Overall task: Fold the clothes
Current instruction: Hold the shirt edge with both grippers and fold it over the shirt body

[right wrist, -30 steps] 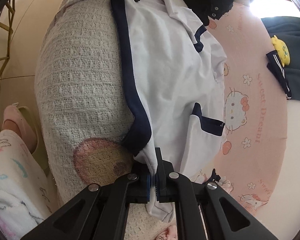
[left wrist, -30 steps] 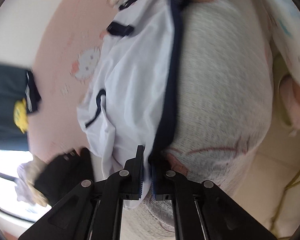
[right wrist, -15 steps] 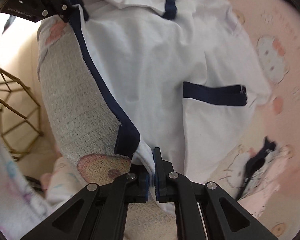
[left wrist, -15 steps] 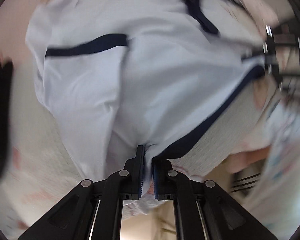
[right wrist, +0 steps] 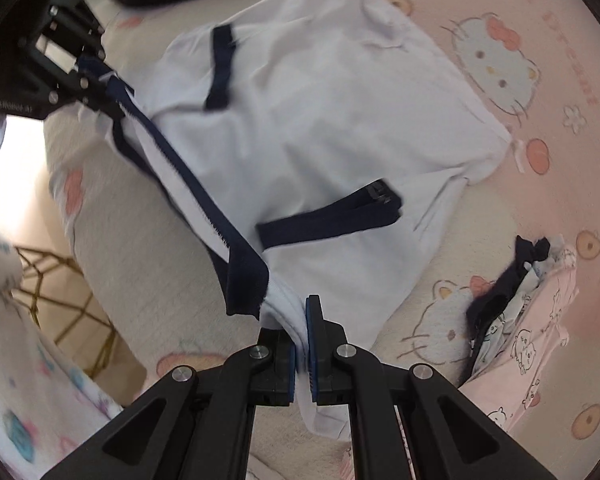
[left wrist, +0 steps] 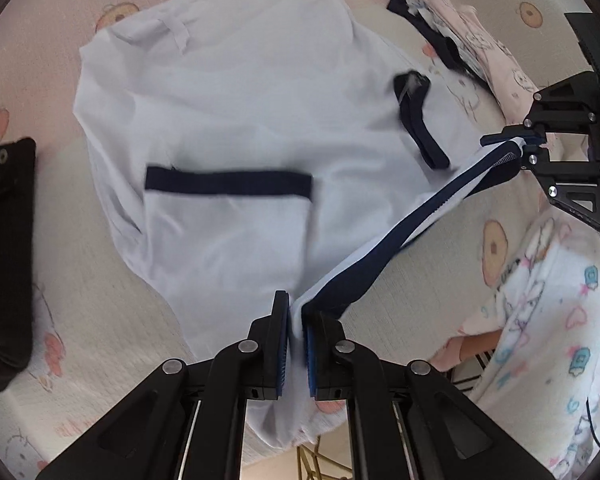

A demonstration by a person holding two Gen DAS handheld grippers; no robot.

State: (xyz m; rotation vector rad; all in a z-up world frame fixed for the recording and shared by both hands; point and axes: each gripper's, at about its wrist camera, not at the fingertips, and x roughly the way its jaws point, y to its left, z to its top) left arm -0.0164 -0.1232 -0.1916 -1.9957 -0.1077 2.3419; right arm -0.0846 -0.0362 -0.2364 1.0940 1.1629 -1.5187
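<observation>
White shorts [left wrist: 236,120] pinched by left tongs [left wrist: 296,332] and right tongs [right wrist: 300,340] at navy waistband [left wrist: 420,220]; laying flat on bed [left wrist: 100,300] next, judging by this.

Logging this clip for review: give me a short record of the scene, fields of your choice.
garment: white garment with navy trim, spread over the bed
surface: pink cartoon-print sheet
left gripper: shut on the garment's navy-edged band
right gripper: shut on the band's other end
band: stretched between both grippers, lifted off the bed
nearby: black clothing, pink printed clothing
fold: not yet made
</observation>
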